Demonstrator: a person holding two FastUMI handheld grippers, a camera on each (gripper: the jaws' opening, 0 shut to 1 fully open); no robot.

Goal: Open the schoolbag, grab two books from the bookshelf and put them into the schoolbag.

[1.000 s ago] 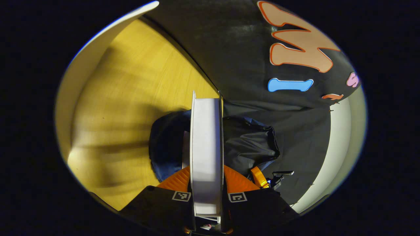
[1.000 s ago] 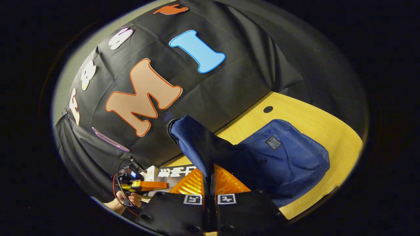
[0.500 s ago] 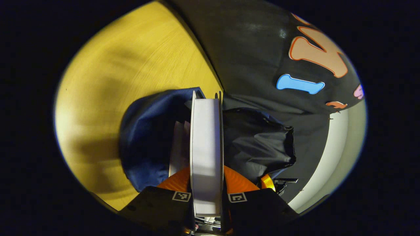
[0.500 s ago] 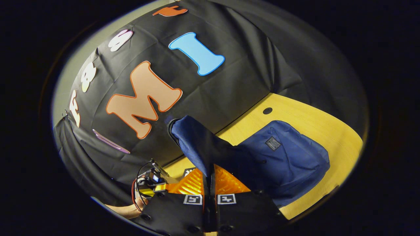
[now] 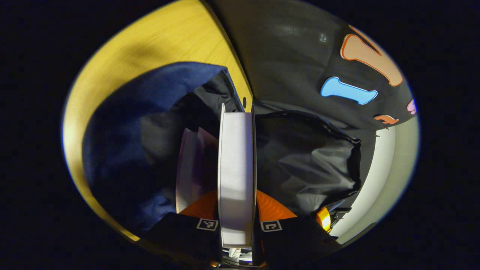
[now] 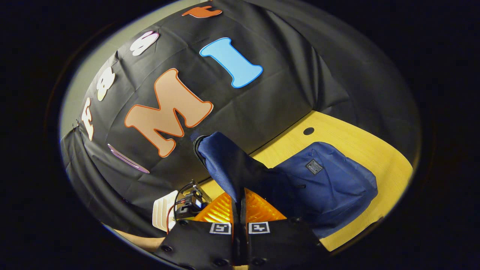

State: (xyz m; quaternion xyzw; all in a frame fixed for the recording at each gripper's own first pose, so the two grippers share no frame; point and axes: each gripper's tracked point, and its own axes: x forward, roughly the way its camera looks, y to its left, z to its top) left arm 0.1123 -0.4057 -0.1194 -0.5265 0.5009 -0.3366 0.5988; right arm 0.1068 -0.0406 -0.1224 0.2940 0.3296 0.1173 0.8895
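The bench [image 6: 360, 138] had a yellow wood-grain top, and its far edge ran along the black cloth of the booth wall [image 6: 262, 105]. A small dark round hole [image 6: 308, 131] sat in the top near that far edge. A dark blue schoolbag [image 6: 330, 187] lay directly on the bench, its body flat on the wood with a small patch on the upper face. In the left gripper view the same bench [image 5: 157, 48] showed as a yellow band curving around the schoolbag [image 5: 142, 112], whose mouth gaped open over it, with the hole [image 5: 244, 101] just beyond the bag's rim.
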